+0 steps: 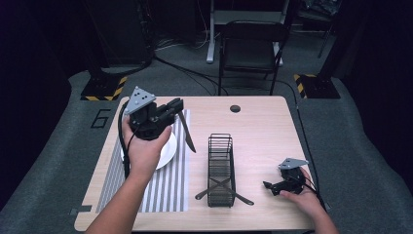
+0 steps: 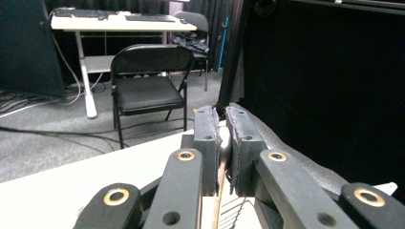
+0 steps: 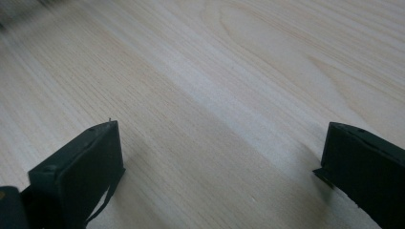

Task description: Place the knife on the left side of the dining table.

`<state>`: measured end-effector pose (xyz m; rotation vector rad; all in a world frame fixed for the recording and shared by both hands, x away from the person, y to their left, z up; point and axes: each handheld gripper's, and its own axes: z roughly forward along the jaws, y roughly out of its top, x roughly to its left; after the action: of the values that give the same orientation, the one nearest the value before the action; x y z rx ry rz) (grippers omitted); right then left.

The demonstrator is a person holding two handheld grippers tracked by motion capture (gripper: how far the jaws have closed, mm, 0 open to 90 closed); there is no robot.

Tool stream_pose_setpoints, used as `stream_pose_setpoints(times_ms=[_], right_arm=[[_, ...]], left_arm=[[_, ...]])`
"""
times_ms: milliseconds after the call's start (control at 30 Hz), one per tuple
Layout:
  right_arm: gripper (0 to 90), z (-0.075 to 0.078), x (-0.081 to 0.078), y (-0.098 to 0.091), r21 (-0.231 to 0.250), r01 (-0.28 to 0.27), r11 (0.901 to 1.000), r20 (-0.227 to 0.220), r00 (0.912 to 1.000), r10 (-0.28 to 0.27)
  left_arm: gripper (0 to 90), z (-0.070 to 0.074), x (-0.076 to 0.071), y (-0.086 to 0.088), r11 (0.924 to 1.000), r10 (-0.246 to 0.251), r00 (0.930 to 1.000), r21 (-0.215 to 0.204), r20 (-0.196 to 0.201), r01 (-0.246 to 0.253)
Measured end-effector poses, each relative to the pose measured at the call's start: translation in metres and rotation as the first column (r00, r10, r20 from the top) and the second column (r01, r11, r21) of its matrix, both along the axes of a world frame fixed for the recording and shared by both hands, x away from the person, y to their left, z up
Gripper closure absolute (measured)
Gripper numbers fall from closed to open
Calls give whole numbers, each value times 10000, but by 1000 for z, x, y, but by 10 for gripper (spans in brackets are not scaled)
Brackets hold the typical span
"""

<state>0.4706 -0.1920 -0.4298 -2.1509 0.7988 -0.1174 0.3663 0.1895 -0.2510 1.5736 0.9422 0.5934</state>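
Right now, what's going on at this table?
The left tool is shut on a knife, held above the striped mat near the white plate. The wire basket at mid-table already holds two utensils, crossed at its near end. The right tool rests open on the table, holding nothing.

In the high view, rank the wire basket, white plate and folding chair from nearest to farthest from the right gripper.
1. Wire basket: just to the left of the right gripper, mid-table.
2. White plate: farther left, on the striped mat, under the left hand.
3. Folding chair: beyond the table's far edge.
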Motion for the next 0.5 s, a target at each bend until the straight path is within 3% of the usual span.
stream_pose_setpoints(times_ms=[500], right_arm=[[0,0,0,0,3,51,10000,-4,10000,-51]], left_arm=[[837,-40,-9,24,9990,417,9983,-136,-415,-423]])
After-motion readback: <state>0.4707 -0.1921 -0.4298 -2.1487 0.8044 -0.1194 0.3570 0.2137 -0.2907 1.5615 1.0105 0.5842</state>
